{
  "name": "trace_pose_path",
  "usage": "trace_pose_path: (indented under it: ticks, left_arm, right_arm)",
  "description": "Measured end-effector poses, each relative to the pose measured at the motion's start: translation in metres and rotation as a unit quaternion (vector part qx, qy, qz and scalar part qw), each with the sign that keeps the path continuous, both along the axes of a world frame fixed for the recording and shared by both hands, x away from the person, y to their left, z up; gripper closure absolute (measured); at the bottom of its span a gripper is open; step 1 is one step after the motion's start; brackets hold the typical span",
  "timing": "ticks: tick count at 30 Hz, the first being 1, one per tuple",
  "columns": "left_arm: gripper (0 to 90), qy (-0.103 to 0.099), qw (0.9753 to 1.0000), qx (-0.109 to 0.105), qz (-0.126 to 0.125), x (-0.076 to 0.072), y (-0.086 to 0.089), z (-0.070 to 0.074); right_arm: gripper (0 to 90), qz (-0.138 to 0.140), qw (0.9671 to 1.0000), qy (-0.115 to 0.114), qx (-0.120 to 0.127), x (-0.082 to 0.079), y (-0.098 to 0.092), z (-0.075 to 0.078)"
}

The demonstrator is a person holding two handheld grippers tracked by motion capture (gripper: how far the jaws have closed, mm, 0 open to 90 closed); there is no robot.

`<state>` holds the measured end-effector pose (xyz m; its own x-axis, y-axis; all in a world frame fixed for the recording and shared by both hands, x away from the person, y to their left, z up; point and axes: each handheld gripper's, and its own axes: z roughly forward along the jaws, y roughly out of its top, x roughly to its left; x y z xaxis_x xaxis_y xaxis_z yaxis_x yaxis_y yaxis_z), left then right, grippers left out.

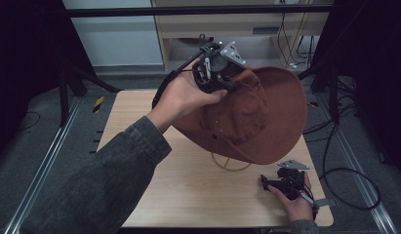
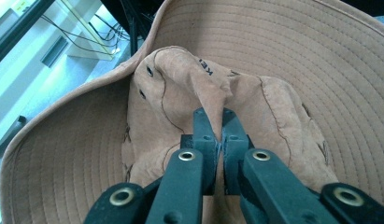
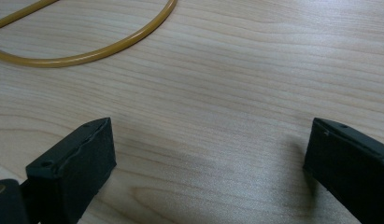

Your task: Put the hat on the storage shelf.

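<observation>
Brown hat (image 1: 259, 114) crown pinched in left gripper (image 2: 216, 122), right gripper (image 3: 206, 154) jaws wide apart over table (image 3: 236, 93)

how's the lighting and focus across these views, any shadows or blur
High view: dim, dark surroundings, the hat reads deep rust on an evenly lit table. Left gripper view: brighter, the hat looks paler tan, stitching sharp, the left gripper jaw bases slightly soft. Right gripper view: wood grain crisp, soft shadows beside the right gripper jaws, the yellow cord in focus.
</observation>
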<state>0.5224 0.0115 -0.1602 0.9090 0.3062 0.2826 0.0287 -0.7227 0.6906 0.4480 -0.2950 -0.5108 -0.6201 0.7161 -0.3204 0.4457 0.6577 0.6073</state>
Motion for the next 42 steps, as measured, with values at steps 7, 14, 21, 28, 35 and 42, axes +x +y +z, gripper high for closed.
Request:
trace_pose_path:
  ticks: [7,14,21,28,35,42]
  left_arm:
    - [87.6,0.004,1.0,0.004,0.0,0.005,-0.006,-0.004]
    - [87.6,0.008,0.9999,0.008,-0.001,0.009,-0.014,-0.012]
    - [87.5,0.013,0.9998,0.016,-0.004,0.012,-0.022,-0.018]
    - [87.3,0.019,0.9996,0.02,-0.004,0.018,-0.029,-0.025]
    - [86.9,0.026,0.9993,0.028,0.001,0.026,-0.035,-0.034]
    - [86.6,0.032,0.999,0.03,0.0,0.031,-0.041,-0.042]
  right_arm:
    - [2.0,0.0,1.0,-0.001,-0.001,0.0,0.0,0.0]
    - [2.0,0.0,1.0,-0.001,-0.001,0.0,0.0,0.0]
    - [2.0,0.006,1.0,-0.002,-0.004,0.001,-0.001,0.001]
    - [2.0,0.004,1.0,-0.003,-0.005,0.001,-0.001,0.001]
    - [2.0,0.004,1.0,-0.003,-0.005,0.001,-0.001,0.001]
    - [2.0,0.003,1.0,-0.003,-0.005,0.001,-0.001,0.001]
